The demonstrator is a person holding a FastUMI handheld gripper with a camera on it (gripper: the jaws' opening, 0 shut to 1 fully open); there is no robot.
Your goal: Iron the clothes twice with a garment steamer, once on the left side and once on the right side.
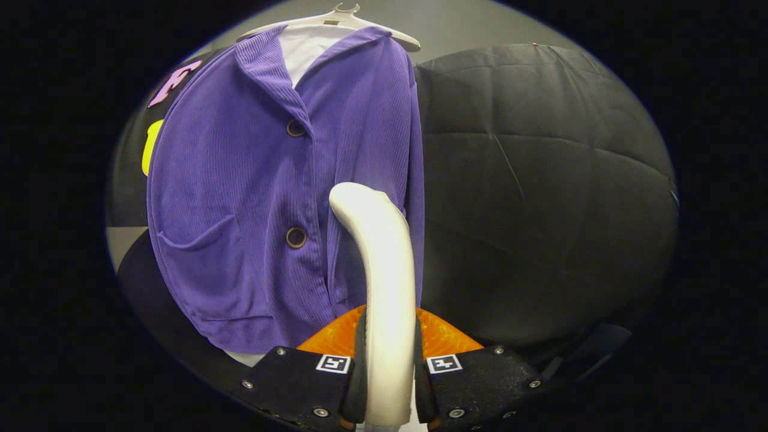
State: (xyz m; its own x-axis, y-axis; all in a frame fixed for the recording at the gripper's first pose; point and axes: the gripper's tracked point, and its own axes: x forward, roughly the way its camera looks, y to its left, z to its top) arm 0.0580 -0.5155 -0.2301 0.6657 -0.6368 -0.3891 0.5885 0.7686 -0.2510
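Firmly clamped by gripper on steamer handle, head at twelve o'clock against purple jacket, right front panel; hung from hanger, so fabric falls flat for steaming.

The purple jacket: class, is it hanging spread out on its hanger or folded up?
Hanging spread. The purple jacket drapes from a white hanger, front facing the steamer, which the gripper clamps between both fingers.
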